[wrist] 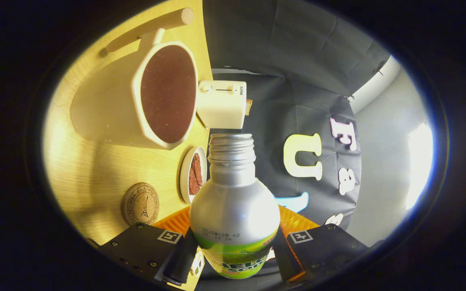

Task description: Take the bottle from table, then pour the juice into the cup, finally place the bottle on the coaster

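Observation:
A silver bottle (233, 202) with a green label and an uncapped threaded neck sits between my fingers, and my gripper (235, 254) is shut on its lower body. The view is rolled sideways, so the wooden table (95, 169) stands on edge. A cream cup (144, 97) with a wooden handle lies just beyond the bottle's mouth; its inside looks dark reddish-brown. A round cork coaster (140, 203) rests on the table near my left finger (176, 258).
A white toaster (221, 104) stands past the cup at the table's far edge. A small white plate (189, 174) with dark red slices sits between the coaster and the bottle neck. Grey wall lies behind.

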Demonstrator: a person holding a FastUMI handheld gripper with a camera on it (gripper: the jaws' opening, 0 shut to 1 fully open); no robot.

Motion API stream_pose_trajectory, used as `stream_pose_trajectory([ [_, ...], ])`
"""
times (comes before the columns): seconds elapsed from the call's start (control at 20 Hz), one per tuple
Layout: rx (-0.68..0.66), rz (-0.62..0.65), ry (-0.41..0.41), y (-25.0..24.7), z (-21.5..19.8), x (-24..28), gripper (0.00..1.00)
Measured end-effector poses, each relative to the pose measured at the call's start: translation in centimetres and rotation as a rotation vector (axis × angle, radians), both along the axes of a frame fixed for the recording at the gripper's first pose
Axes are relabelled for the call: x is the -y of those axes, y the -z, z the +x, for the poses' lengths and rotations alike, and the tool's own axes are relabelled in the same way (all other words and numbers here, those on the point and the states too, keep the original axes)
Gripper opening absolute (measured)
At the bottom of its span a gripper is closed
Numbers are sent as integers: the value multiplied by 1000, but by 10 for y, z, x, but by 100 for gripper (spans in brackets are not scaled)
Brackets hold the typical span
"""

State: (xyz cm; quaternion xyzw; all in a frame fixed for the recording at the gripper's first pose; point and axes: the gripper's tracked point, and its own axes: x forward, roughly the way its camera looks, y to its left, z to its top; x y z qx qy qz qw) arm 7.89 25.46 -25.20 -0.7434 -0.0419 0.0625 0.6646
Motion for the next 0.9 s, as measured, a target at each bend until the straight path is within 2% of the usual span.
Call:
stream_pose_trajectory([
  [0.9, 23, -146, -47, -7, -4, -6, 81],
])
